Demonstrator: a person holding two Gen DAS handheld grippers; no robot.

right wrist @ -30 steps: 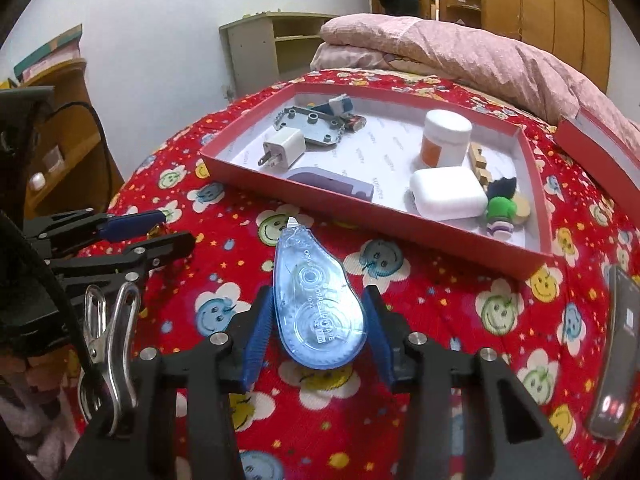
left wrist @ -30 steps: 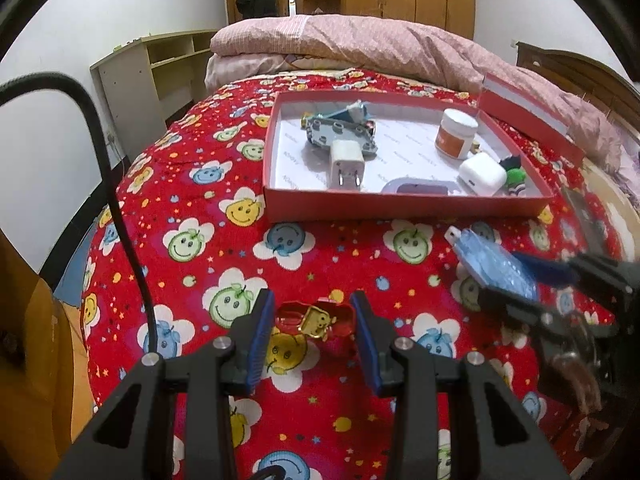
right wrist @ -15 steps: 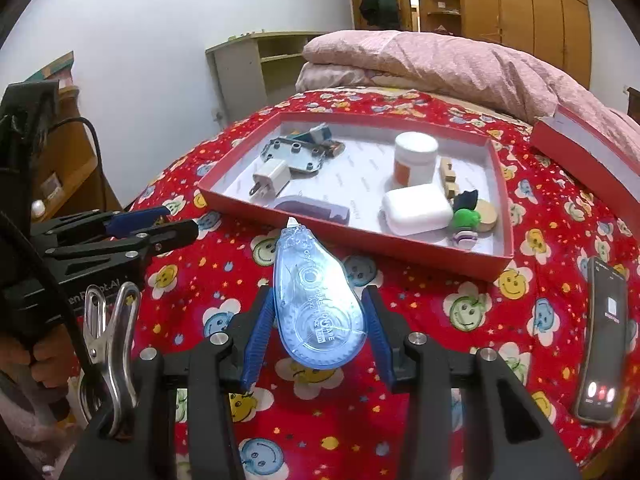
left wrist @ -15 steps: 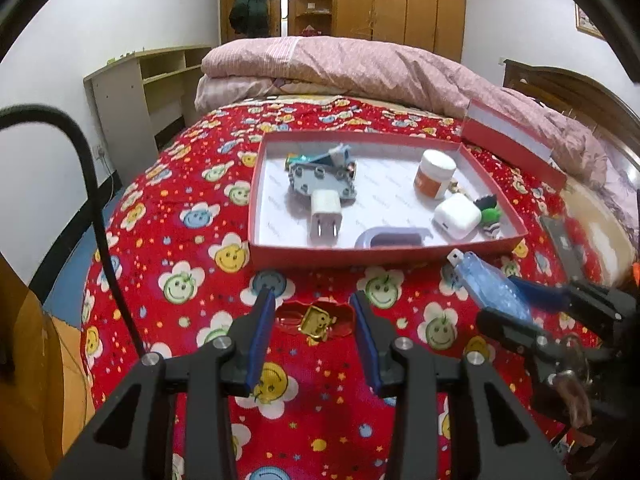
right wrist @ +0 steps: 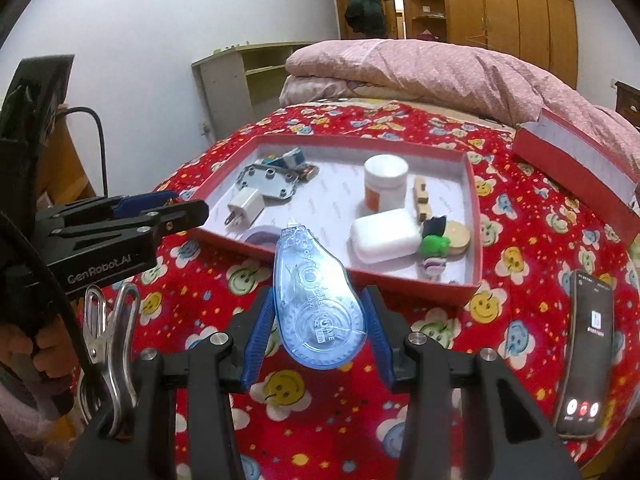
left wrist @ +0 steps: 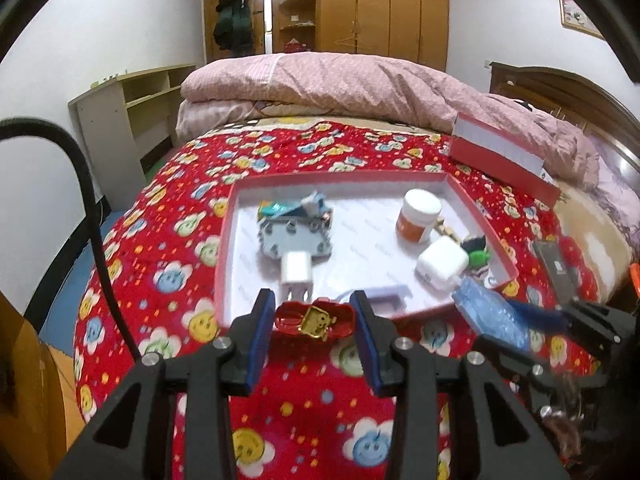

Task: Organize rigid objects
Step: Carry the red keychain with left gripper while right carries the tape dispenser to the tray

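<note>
My left gripper [left wrist: 314,322] is shut on a small red and gold trinket [left wrist: 315,319] and holds it in the air just before the near wall of the red tray [left wrist: 225,240]. My right gripper [right wrist: 318,322] is shut on a clear blue correction tape dispenser [right wrist: 318,300], raised above the bedspread in front of the tray [right wrist: 476,240]. The dispenser also shows at the right of the left wrist view [left wrist: 490,318]. The tray holds a white charger plug [left wrist: 297,274], a grey metal plate [left wrist: 294,240], a white jar [left wrist: 418,216], a white case [left wrist: 442,262] and small toys.
A phone [right wrist: 586,364] with a lit screen lies on the red smiley bedspread at the right. The tray's red lid [right wrist: 576,160] rests at the far right. A pink folded duvet [left wrist: 340,84] lies at the back. A shelf unit [left wrist: 128,120] stands left of the bed.
Both grippers have risen off the bedspread with their objects and moved toward the tray. The red trinket was lifted from the bed surface.
</note>
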